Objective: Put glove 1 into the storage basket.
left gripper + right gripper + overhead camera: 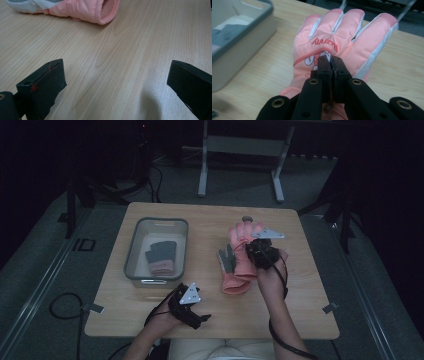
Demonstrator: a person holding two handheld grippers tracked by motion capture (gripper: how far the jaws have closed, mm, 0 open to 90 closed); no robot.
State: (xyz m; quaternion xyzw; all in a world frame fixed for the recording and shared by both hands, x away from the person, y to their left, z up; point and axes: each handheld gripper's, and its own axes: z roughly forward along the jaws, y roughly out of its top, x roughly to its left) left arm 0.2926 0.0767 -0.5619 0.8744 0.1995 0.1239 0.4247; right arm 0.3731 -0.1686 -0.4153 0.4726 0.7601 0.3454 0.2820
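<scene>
Nearest us, our left gripper (192, 307) hovers low over the front of the wooden table (300, 315), its jaws spread wide with bare wood between them. Farther in, our right gripper (330, 65) has its jaws pinched tight on the back of a pink glove (337, 45) lying flat at the table's middle, fingers pointing away. Beside it to the left lies another glove (227, 260), grey palm up. Beyond, at the left, a clear bin (131, 252) holds a folded pair of gloves (162, 257).

Bare tabletop (310, 290) right and front; grey bin (131, 255) blocks left, pink gloves (239, 265) centre.
</scene>
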